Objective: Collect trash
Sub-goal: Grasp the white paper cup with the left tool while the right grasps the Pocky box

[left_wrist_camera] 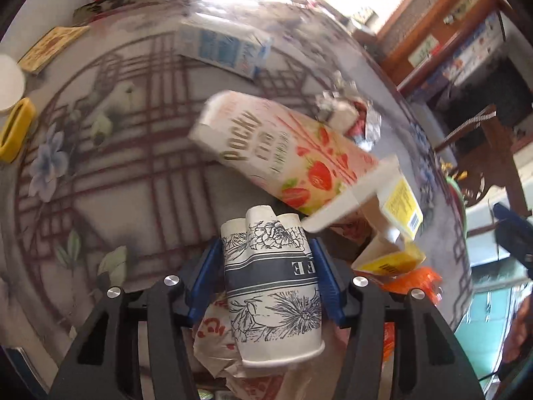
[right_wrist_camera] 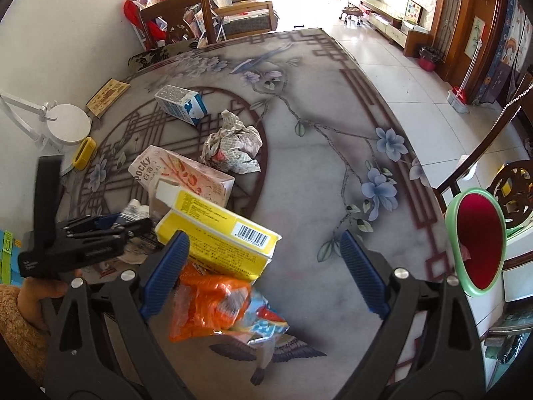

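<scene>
Your left gripper [left_wrist_camera: 268,266] has its blue pads pressed against both sides of a crushed paper cup [left_wrist_camera: 271,286], which lies over a crumpled wrapper. Your right gripper [right_wrist_camera: 263,273] hangs with jaws wide apart, holding nothing, above an orange snack bag [right_wrist_camera: 213,303] and a yellow box [right_wrist_camera: 220,240]. Beyond them a Pocky box [right_wrist_camera: 180,173], wadded newspaper [right_wrist_camera: 233,146] and a milk carton [right_wrist_camera: 181,103] lie scattered on the table [right_wrist_camera: 333,200]. The red bin [right_wrist_camera: 478,240] stands beside the table's edge; most of the collecting appears to remain.
</scene>
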`<state>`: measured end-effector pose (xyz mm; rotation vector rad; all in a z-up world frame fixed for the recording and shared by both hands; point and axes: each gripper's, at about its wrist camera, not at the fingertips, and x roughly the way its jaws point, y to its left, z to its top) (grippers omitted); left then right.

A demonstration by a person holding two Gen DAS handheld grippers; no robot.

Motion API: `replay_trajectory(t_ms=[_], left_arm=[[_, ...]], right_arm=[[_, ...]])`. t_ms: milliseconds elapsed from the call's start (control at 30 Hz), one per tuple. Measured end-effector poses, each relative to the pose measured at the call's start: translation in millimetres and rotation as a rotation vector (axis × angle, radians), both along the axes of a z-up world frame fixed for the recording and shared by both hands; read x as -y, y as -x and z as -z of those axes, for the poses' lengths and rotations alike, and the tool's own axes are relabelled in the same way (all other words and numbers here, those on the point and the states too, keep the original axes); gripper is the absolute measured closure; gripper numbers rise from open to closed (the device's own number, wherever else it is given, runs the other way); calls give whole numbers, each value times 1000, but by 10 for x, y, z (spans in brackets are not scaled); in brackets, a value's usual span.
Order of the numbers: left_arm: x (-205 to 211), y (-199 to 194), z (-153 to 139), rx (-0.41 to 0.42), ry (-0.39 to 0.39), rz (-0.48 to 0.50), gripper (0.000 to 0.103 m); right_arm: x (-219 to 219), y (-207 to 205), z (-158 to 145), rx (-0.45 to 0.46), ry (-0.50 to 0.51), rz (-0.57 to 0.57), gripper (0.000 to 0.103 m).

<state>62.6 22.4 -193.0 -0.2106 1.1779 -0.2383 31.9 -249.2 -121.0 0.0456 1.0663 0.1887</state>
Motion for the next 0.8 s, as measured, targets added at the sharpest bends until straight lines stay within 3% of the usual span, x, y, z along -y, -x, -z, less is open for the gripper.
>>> replay_trajectory(t_ms=[167, 400, 500, 633, 733, 800], left_arm=[[-269, 119, -160, 50, 7, -102, 52], [-577, 65, -87, 16, 0, -195, 50], [-684, 42, -38, -1, 10, -233, 49], [-734, -3, 59, -27, 9, -263, 34], [-741, -29, 175, -67, 19, -265, 35], [-742, -20, 216, -81, 34, -269, 36]], right_arm=[[-106, -152, 179, -57, 22, -63, 13], [-494, -360, 418, -123, 146, -256, 12], [-634, -444, 417, -109, 173, -295, 12], [-874, -592, 363, -86, 174, -347, 12], [-1131, -701, 408, -80, 210, -427, 12], [-1269, -769, 447, -75, 212, -477, 6]])
